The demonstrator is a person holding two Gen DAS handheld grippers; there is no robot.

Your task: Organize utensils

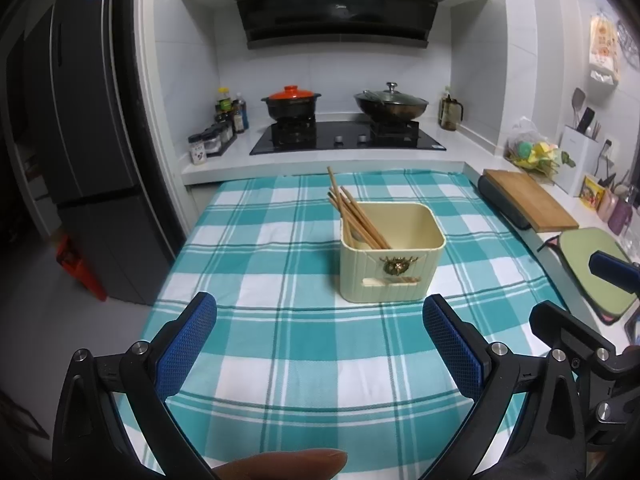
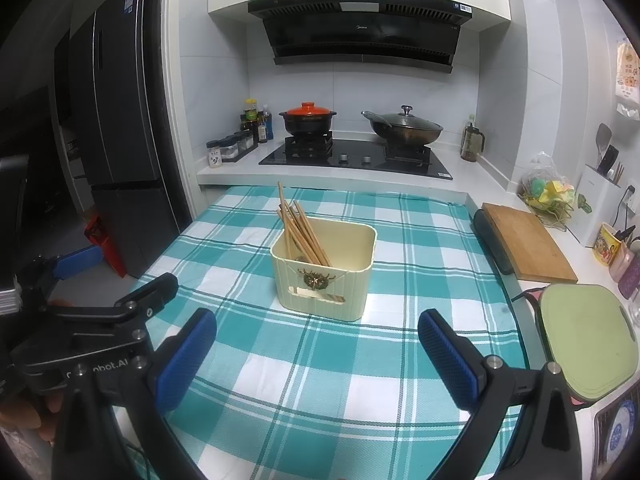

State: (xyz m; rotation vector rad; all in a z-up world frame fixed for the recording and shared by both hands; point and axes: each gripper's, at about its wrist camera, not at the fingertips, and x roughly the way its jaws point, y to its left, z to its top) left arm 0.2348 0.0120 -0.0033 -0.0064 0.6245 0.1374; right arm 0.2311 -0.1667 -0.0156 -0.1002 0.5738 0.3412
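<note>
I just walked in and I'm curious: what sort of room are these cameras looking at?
Almost certainly a home kitchen. A black gas hob carries an orange-lidded black clay pot and a glass-lidded dark wok, under a black range hood, with a dark tall fridge alongside.

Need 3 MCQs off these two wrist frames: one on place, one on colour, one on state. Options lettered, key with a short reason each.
1. Where do the chopsticks stand?
A. flat on the cloth
B. in the cream box
C. on the wooden board

2. What colour is the lid of the left pot on the stove?
A. orange-red
B. green
C. white

3. How are the left tongs and right tongs?
A. both shut on chopsticks
B. one open, one shut
C. both open, holding nothing

Key: 1 B, the sticks lean out of the box's left corner. 2 A, its lid is orange-red over a black body. 3 C, in each wrist view the blue pads stand wide apart with only checked cloth between them.
</note>
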